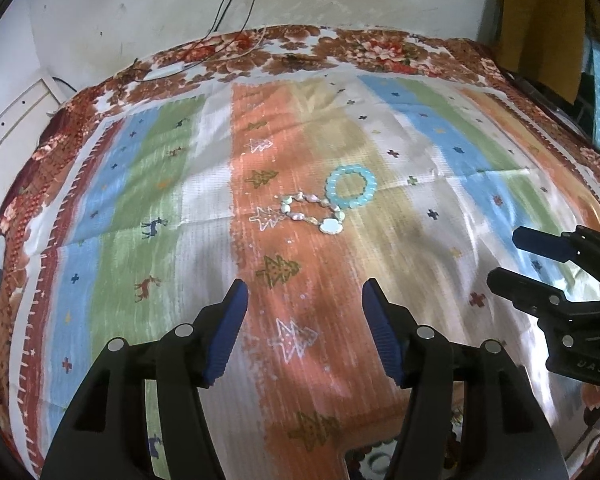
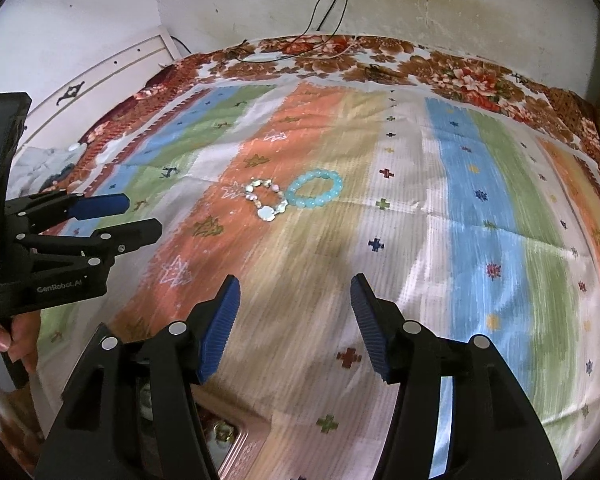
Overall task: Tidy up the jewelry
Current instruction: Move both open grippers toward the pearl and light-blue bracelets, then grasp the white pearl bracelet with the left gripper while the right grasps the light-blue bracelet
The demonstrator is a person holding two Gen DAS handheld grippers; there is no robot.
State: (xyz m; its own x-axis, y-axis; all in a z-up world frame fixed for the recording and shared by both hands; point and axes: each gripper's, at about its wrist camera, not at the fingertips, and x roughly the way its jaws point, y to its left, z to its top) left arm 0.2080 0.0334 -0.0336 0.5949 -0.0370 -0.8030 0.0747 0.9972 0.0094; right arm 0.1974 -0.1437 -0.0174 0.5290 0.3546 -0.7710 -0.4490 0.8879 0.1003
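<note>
Items: blue bracelet, shell bracelet, touching, mid bed. L gripper & R gripper: fingers apart, empty. You approach low, take one bracelet only, pinch beads at outer rim.

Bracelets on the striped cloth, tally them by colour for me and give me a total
Light blue bead bracelet: 1
Pale shell and pearl bracelet with a white charm: 1
Total: 2, lying side by side and touching on the striped cloth, with no tongs on either.
</note>
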